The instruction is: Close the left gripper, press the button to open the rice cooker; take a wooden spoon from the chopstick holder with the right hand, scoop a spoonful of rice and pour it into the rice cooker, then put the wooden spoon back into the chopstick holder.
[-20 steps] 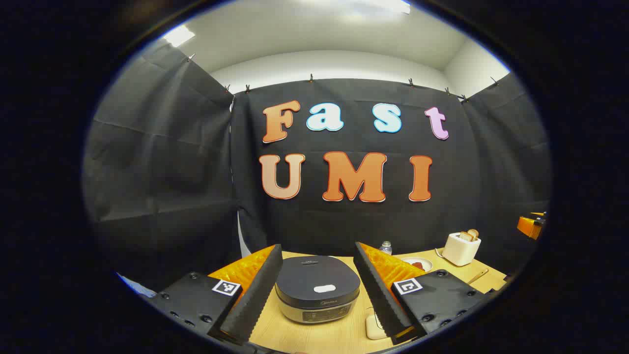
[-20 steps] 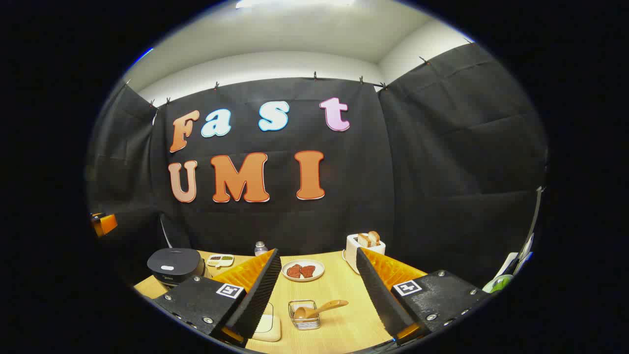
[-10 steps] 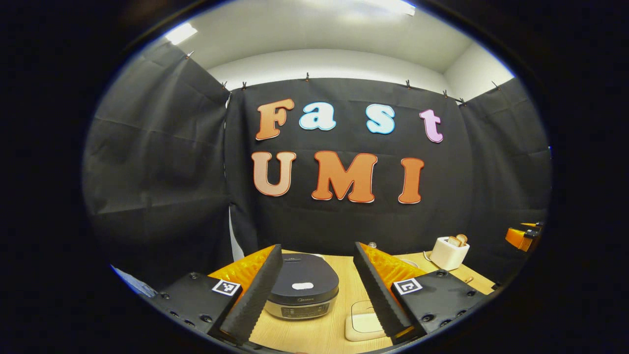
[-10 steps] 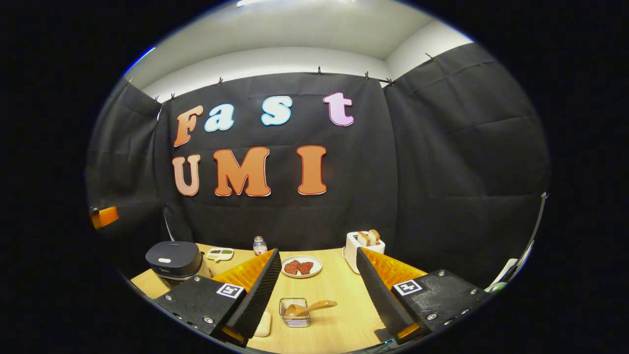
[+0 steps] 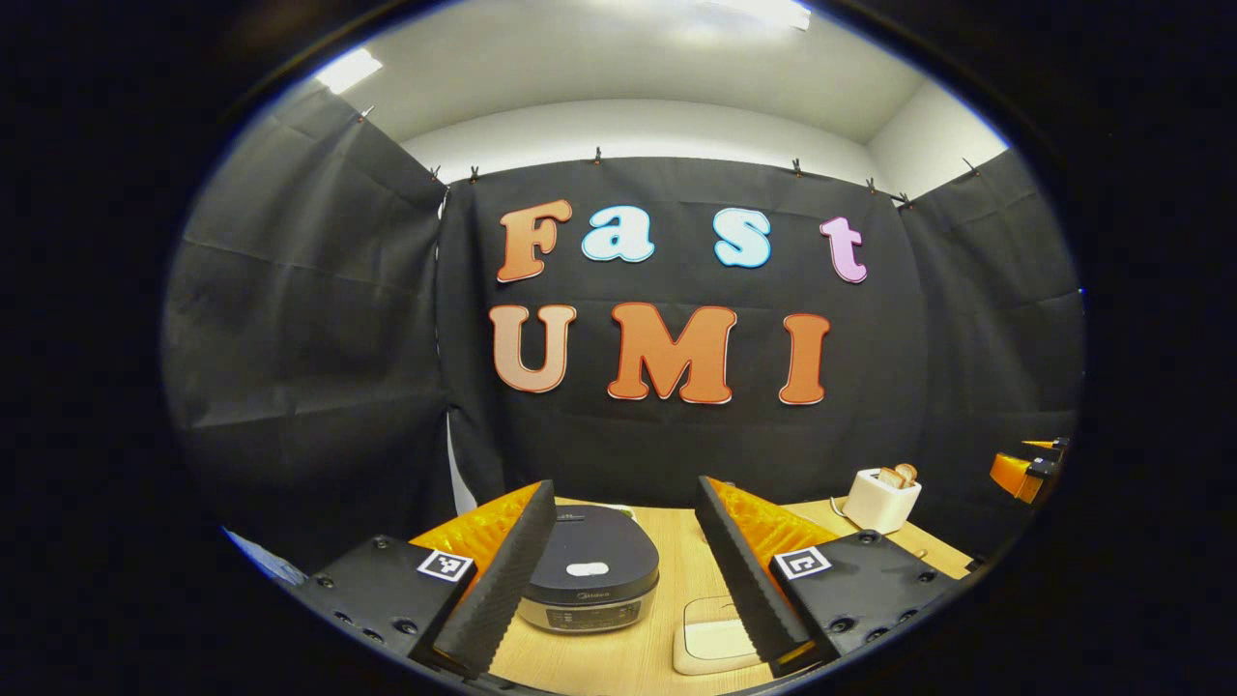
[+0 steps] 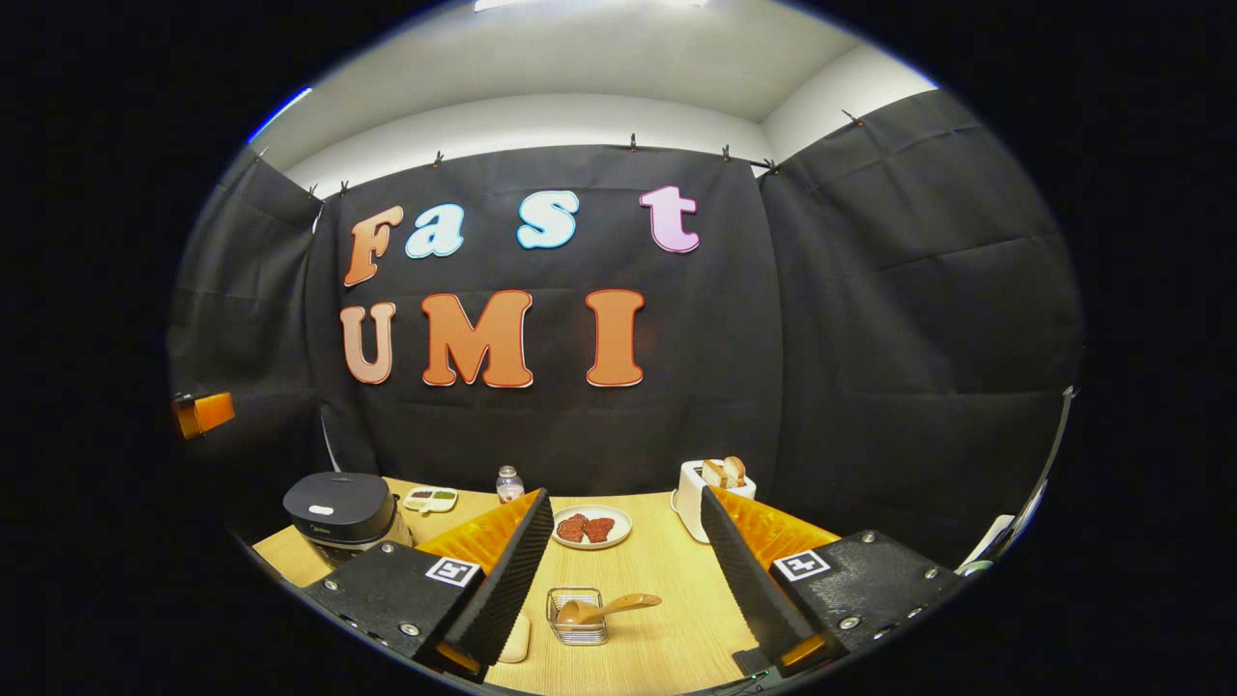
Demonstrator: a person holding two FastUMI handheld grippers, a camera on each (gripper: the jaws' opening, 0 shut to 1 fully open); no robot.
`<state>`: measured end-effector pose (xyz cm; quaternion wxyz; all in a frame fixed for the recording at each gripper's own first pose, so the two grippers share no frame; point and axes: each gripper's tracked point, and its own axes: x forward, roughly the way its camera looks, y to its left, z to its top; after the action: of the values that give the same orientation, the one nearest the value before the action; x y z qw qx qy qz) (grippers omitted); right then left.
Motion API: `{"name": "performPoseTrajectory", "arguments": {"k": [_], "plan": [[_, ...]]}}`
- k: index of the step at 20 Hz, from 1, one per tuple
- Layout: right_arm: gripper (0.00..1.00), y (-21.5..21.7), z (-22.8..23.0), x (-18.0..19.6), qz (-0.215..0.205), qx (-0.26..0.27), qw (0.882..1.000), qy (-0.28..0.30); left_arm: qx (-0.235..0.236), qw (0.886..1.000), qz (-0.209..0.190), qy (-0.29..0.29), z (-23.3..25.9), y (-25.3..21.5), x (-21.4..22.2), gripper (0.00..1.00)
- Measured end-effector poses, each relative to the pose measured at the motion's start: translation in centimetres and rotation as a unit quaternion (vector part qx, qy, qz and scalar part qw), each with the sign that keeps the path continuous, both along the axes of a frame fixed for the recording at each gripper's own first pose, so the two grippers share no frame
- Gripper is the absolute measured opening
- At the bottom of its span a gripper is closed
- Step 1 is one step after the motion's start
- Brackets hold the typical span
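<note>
Left gripper (image 5: 626, 570) is wide open, nothing between the fingers, hanging above the near edge of the table (image 5: 618, 657). Looking along it, the cooker (image 5: 588, 570) sits between the two fingers but well ahead of them, lid down, with the pale oval button (image 5: 587, 569) on top of the lid. Just to the right of the cooker there's a flat cream tray (image 5: 710, 646) on the table, partly tucked behind the right finger. Further back on the right is a white toaster (image 5: 879, 499) with bread sticking out.

Right gripper (image 6: 626, 570) is spread open too and holds nothing. In its view the wire holder (image 6: 577, 617) stands on the table between the fingers, clear of both. The spoon (image 6: 607, 609) lies in it with the bowl end inside the basket and the handle poking out over the rim to the right, tilted up a bit. Behind that there's a plate (image 6: 590, 527) with two reddish-brown pieces on it, and the toaster (image 6: 704, 488) just right of it. The cooker (image 6: 338, 507) is off at the left side of the table, closed, and beside it a small sauce dish (image 6: 431, 499) and a little bottle (image 6: 508, 483) near the back wall. I can't make out any rice from either view, too small to tell.
</note>
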<state>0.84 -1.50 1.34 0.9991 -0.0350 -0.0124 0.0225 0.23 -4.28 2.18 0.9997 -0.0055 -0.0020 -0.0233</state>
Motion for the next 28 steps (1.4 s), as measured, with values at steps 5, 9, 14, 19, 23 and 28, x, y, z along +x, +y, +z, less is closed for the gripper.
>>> {"name": "performPoseTrajectory", "arguments": {"k": [5, 9, 14, 19, 23, 28], "plan": [[0.95, 0.8, 0.0, -0.1, 0.002, -0.004, 1.0, 0.001, -0.009, 1.0, 0.004, 0.005, 0.2, 1.3, 0.6, 0.98], [0.95, 1.0, -0.3, 0.1, 0.003, -0.002, 1.0, 0.005, -0.001, 1.0, 0.001, 0.002, 0.6, 1.4, 0.1, 0.83], [0.95, 1.1, -0.3, 0.0, 0.007, -0.006, 1.0, 0.006, 0.016, 1.0, -0.012, -0.004, 1.4, 0.9, -0.3, 0.22], [0.95, 1.1, -0.5, 0.1, 0.008, -0.008, 1.0, 0.01, -0.006, 1.0, -0.01, 0.016, 0.5, 0.4, -0.3, 0.05], [0.95, 1.3, -0.6, 0.1, 0.013, -0.012, 1.0, 0.011, 0.005, 0.999, -0.025, 0.046, -2.3, -0.3, 1.6, 0.04], [0.95, 1.0, -1.3, 0.4, 0.01, -0.019, 1.0, 0.016, -0.01, 0.993, -0.039, 0.11, -6.2, -0.4, 5.2, 0.04]]}}
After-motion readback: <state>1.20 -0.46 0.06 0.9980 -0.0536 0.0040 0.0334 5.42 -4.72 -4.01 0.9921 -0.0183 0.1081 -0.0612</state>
